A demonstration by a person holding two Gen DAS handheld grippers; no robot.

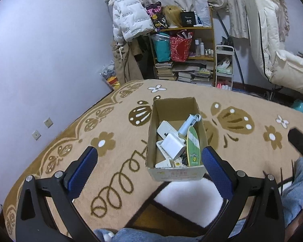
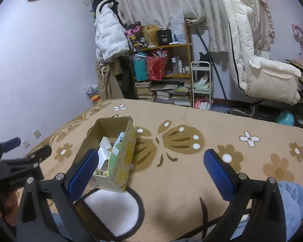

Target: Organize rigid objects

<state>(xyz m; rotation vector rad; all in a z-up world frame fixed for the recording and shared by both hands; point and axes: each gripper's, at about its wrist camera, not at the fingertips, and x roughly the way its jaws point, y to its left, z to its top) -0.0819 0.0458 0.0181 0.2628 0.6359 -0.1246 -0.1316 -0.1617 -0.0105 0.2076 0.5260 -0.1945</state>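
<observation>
The cardboard box (image 1: 176,139) sits mid-frame on the tan blanket (image 1: 242,151), holding a green toy skateboard (image 1: 193,147) and white chargers (image 1: 173,146). The left gripper (image 1: 149,166) is spread wide, grasping nothing; the right gripper (image 2: 151,169) likewise gapes empty, the box at its left pad.

plain matt cardboard box (image 1: 172,109) on a fuzzy, plush-looking blanket (image 1: 242,100), white stuff inside looks like smooth plastic, and the blue gripper pads (image 2: 81,173) have a rough dimpled rubbery finish.
</observation>
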